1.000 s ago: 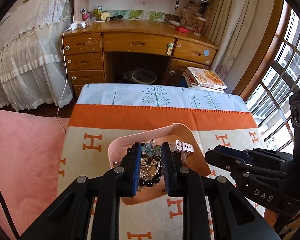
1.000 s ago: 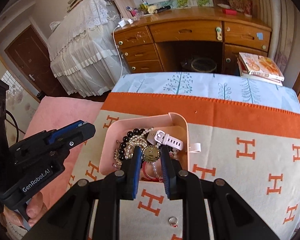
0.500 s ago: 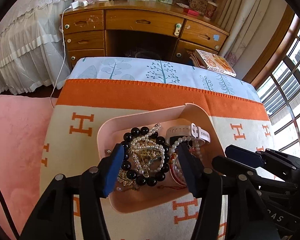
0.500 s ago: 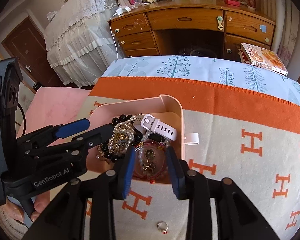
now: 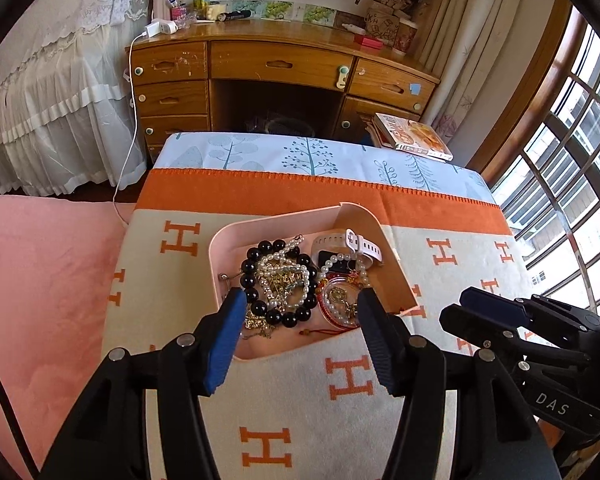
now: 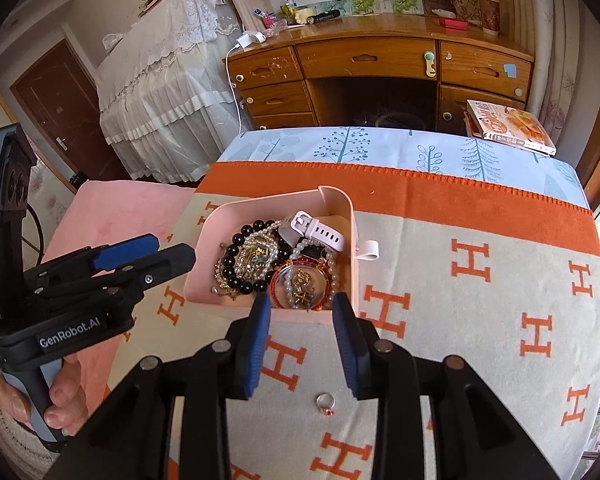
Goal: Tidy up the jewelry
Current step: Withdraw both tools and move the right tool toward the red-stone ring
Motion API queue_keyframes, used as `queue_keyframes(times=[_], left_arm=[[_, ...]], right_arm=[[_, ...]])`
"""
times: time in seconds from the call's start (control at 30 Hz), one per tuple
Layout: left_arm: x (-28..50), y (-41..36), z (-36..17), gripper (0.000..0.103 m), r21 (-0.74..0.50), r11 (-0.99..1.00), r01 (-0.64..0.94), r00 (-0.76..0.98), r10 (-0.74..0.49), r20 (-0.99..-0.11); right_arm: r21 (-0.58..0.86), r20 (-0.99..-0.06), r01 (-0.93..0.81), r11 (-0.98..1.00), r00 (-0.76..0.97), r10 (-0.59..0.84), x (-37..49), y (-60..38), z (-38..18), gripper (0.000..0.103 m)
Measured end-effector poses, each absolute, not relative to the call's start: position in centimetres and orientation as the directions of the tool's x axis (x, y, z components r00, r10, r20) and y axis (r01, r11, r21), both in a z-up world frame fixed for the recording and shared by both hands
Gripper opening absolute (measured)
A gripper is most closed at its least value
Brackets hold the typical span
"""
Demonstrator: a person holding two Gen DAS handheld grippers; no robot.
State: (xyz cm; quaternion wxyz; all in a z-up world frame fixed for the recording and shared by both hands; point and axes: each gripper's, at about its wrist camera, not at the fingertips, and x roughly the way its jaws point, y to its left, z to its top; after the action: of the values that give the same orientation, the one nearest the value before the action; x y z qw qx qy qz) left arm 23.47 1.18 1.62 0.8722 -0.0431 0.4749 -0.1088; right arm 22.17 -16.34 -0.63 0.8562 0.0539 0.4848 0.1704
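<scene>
A pink tray (image 5: 284,218) (image 6: 260,200) on the blanket holds a black bead bracelet (image 5: 276,316) (image 6: 236,280), pearl strands (image 5: 288,272), a white watch (image 5: 360,244) (image 6: 320,232) and a round red-rimmed case (image 5: 338,302) (image 6: 300,284). My left gripper (image 5: 300,300) is open and empty, above the tray's near edge; it also shows in the right wrist view (image 6: 140,256). My right gripper (image 6: 302,304) is open and empty at the tray's near right corner; it also shows in the left wrist view (image 5: 476,312). A small ring (image 6: 326,402) with a red stone lies loose on the blanket below it.
The orange and cream blanket (image 5: 452,256) covers a low table. A wooden desk (image 5: 284,68) stands behind, with books (image 5: 412,136) on the floor, a lace-covered bed (image 5: 52,92) at left, a pink rug (image 5: 40,260) and windows at right.
Both grippers opened, dropped their jewelry into the tray, and drew back and up from it. The pieces now lie loose in the tray.
</scene>
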Motion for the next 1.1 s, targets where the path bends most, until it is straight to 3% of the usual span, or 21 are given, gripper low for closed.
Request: queue_keyframes(times=[0.3, 0.43, 0.63, 1.1], left_arm=[[18.9, 0.6, 5.3, 0.065, -0.169, 0.969, 0.179, 0.576, -0.243, -0.78], [17.1, 0.4, 6.4, 0.074, -0.161, 0.97, 0.184, 0.603, -0.24, -0.761], [15.1, 0.7, 6.9, 0.076, -0.168, 0.968, 0.184, 0.623, -0.247, -0.742], [12.4, 1.2, 0.9, 0.079, -0.127, 0.989, 0.072, 0.669, -0.142, -0.729]], right_arm=[[0.208, -0.784, -0.271, 0.94, 0.528, 0.326, 17.2, -17.2, 2.3, 0.033], [0.176, -0.767, -0.279, 0.944, 0.562, 0.309, 15.2, -18.2, 3.4, 0.033], [0.15, -0.749, -0.275, 0.949, 0.595, 0.291, 13.4, -20.2, 4.5, 0.033], [0.148, -0.811, -0.275, 0.95, 0.516, 0.276, 13.2, -20.5, -2.7, 0.033]])
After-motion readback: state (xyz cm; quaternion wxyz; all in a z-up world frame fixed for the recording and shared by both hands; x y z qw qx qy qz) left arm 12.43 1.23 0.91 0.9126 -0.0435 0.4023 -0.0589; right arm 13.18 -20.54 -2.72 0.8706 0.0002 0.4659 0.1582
